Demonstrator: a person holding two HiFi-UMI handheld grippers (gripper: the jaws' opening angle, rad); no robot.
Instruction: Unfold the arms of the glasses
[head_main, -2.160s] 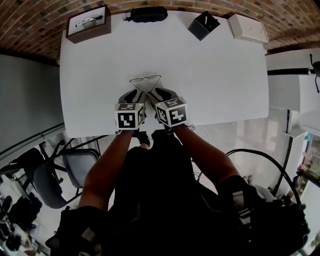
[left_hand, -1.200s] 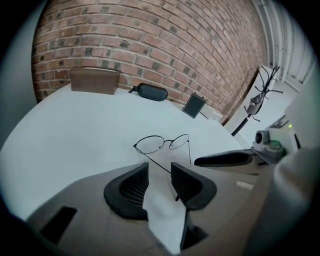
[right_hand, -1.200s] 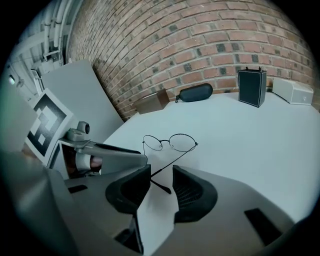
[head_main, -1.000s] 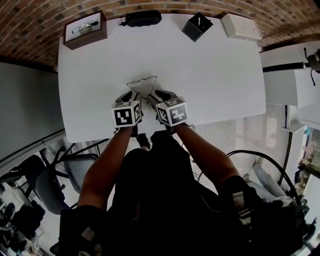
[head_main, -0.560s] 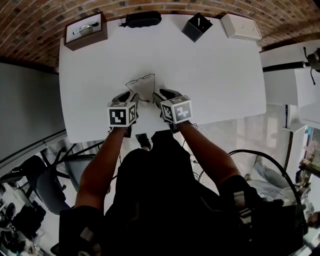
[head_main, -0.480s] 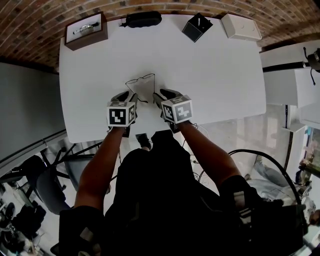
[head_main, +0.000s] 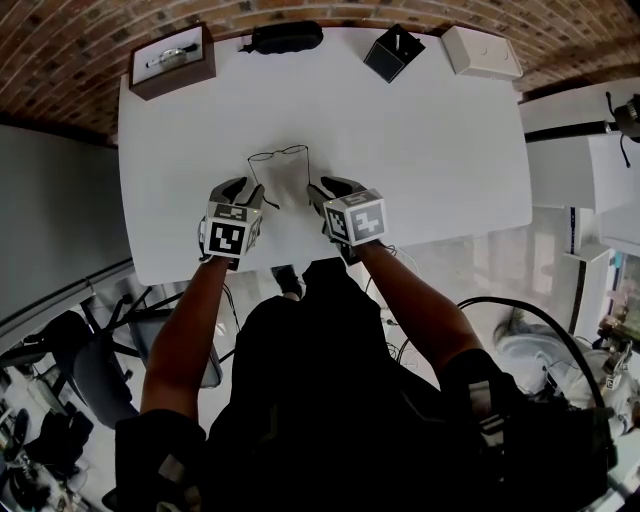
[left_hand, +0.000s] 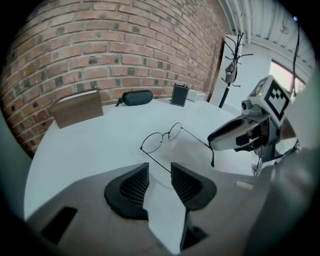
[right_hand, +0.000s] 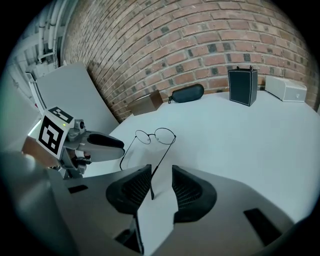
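Thin wire-rimmed glasses (head_main: 280, 155) lie on the white table (head_main: 430, 150), both arms spread and pointing back toward me. My left gripper (head_main: 238, 186) stands open just left of the left arm's tip. In the left gripper view that arm ends right in front of the jaws (left_hand: 160, 172), with the lenses (left_hand: 152, 143) beyond. My right gripper (head_main: 322, 188) is open too. The right arm's tip lies in the gap between its pads (right_hand: 161, 175), and the lenses (right_hand: 164, 134) sit farther out.
Along the far edge by the brick wall stand a wooden box (head_main: 170, 58), a black glasses case (head_main: 286, 37), a small black box (head_main: 393, 53) and a white box (head_main: 480, 55). The table's near edge (head_main: 180, 268) runs just under my grippers.
The glasses went from a folded triangle shape to lying with both arms spread. My left gripper has let go and pulled left and back. The right gripper has barely moved.
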